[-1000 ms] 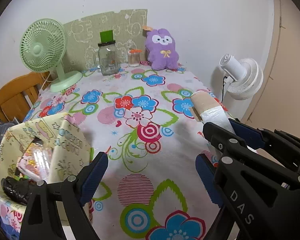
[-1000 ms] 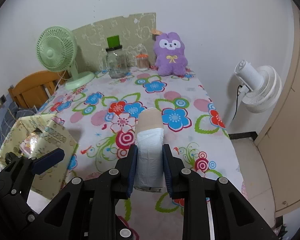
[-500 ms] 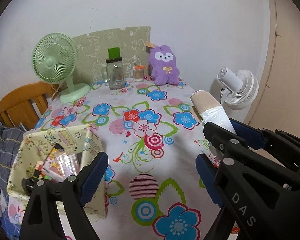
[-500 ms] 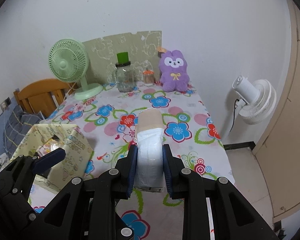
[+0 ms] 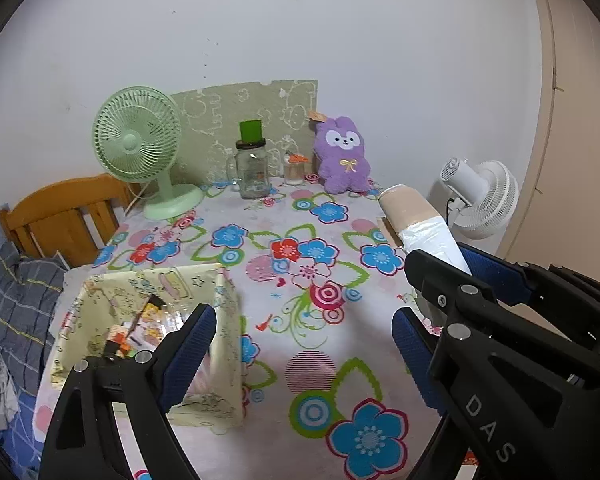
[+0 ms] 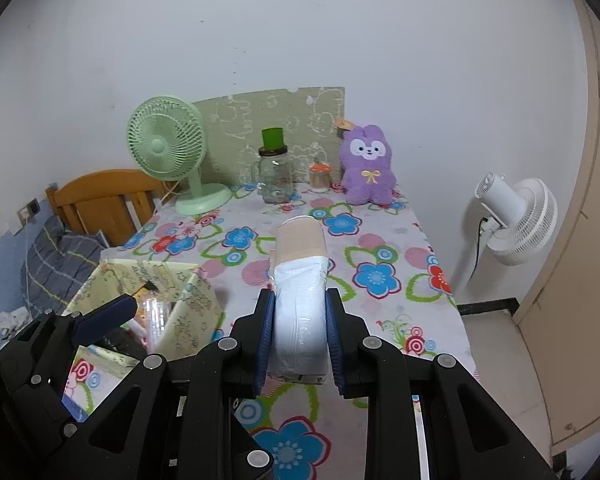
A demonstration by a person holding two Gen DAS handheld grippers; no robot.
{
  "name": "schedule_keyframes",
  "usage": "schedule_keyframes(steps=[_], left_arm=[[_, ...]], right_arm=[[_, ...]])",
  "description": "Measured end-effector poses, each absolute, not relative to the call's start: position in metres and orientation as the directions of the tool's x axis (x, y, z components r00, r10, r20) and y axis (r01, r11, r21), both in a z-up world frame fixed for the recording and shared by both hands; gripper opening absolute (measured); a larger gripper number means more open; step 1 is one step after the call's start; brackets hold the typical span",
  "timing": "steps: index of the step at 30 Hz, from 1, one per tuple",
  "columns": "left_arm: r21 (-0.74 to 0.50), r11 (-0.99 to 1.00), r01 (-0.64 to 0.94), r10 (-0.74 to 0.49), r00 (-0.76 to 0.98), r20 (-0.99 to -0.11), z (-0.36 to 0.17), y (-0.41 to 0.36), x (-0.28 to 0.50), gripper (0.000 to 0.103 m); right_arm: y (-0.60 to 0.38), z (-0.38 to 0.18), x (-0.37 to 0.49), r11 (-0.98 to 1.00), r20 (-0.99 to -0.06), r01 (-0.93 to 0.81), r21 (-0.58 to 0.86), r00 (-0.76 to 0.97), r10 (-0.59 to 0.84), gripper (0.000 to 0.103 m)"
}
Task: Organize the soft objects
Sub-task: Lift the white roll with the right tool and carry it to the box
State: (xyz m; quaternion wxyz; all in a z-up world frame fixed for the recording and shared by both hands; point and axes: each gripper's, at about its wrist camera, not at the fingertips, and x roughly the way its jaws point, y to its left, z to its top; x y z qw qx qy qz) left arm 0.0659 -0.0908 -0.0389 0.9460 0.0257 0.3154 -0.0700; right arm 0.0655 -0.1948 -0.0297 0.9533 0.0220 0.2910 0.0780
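Right gripper (image 6: 299,322) pinching tissue pack (image 6: 300,276); left gripper (image 5: 304,346) spread, above fabric box (image 5: 228,344).

a lived-in home room is shown: a table (image 5: 340,360) is covered with a flowered cloth, a green desk fan (image 5: 140,148) and purple plush rabbit (image 5: 343,156) are set at its far edge, and a wooden bed frame (image 5: 66,216) with bedding is seen at the left.

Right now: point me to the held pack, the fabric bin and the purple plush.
held pack (image 6: 299,300), right wrist view, white wrapped middle.
fabric bin (image 5: 228,344), left wrist view, outer right wall.
purple plush (image 6: 367,172), right wrist view, belly by the yellow bow.
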Motion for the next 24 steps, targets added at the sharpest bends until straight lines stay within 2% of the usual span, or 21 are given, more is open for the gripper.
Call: schedule_keyframes(steps=[24], left_arm=[[0.015,0.998,0.066,-0.043,0.79,-0.612,-0.041,-0.027,0.072,0.091]], right_arm=[[-0.127,-0.03,0.08,0.965,-0.571,-0.241,0.103,0.78,0.256,0.028]])
